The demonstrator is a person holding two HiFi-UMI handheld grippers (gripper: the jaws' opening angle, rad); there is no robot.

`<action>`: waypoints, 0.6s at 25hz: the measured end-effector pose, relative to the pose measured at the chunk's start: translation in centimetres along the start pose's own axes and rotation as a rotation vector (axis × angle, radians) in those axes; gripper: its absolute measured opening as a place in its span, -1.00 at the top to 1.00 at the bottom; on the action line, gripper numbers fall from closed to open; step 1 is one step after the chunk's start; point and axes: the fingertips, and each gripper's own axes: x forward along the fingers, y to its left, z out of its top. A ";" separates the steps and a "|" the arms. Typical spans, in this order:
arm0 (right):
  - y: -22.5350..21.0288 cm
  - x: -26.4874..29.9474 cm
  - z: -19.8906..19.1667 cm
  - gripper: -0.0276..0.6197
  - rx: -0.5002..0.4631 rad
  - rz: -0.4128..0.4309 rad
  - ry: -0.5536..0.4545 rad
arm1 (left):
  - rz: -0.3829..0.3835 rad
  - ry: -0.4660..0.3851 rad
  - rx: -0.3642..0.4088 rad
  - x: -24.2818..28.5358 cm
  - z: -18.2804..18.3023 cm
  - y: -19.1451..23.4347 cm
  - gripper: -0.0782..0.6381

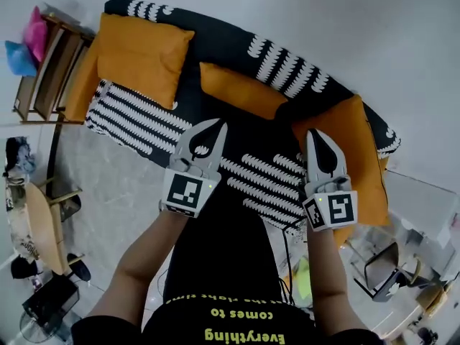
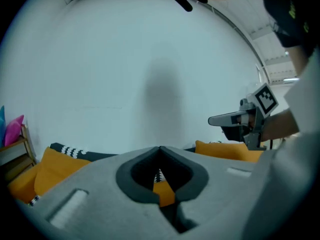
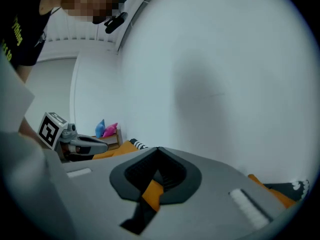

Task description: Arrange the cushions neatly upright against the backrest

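While both forearms (image 1: 144,254) reach out level over the sofa (image 1: 129,117), the left gripper (image 1: 218,126) and the right gripper (image 1: 312,135) point forward side by side, well apart, each with its jaws pressed together on nothing. The left cushion (image 1: 144,56) leans at the sofa's left end, the middle cushion (image 1: 241,90) seems to lie low against the backrest (image 1: 287,67), and the right cushion (image 1: 356,146) sits partly behind the right gripper.

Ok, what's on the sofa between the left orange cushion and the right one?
A third orange cushion, lying low against the backrest; the head view shows it.
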 end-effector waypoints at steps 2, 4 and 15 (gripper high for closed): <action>1.2 -1.8 1.9 0.88 0.001 0.029 -0.016 | -0.003 -0.017 0.018 -1.8 2.2 -1.4 0.78; 2.2 -3.4 3.8 0.88 0.009 0.053 -0.040 | 0.011 -0.027 0.035 -3.2 4.1 -2.5 0.78; 7.2 -7.8 9.4 0.88 0.054 0.093 -0.128 | 0.065 -0.073 0.050 -10.7 8.9 -3.6 0.78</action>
